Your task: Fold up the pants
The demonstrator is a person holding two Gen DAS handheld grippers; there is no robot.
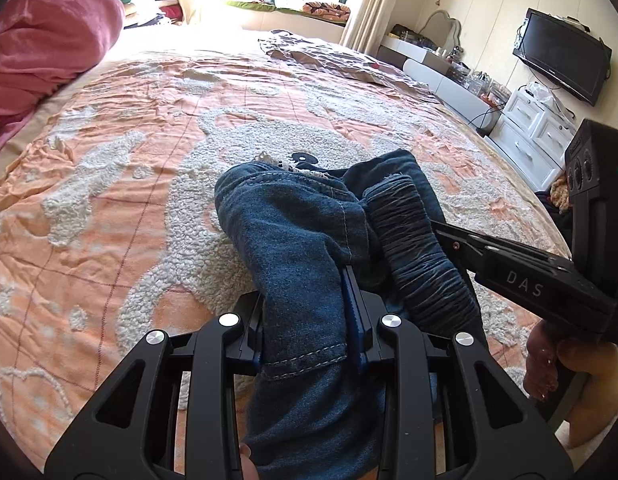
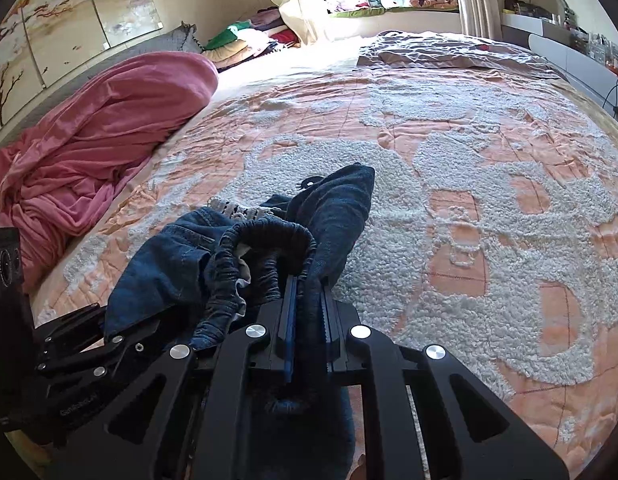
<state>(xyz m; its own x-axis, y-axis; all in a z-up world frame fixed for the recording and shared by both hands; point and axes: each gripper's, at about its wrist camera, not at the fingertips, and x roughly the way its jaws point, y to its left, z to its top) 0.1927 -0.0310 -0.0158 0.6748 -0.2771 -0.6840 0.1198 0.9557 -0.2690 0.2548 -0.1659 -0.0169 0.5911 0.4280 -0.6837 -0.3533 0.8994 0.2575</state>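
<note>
The pants (image 1: 293, 232) are dark blue jeans with an elastic waistband, bunched up above the orange and white bedspread (image 1: 129, 128). My left gripper (image 1: 309, 296) is shut on a denim fold near a hem. My right gripper (image 2: 309, 284) is shut on denim beside the waistband (image 2: 265, 240). The pants (image 2: 181, 272) hang crumpled between both grippers. The right gripper (image 1: 449, 232) reaches in from the right in the left wrist view. The left gripper (image 2: 109, 320) shows at lower left in the right wrist view, its fingers hidden in denim.
A pink blanket (image 2: 89, 128) lies heaped at the bed's left side. A grey-brown quilt (image 2: 449, 52) lies at the far end. White drawers (image 1: 537, 128) and a wall television (image 1: 561, 56) stand to the right of the bed.
</note>
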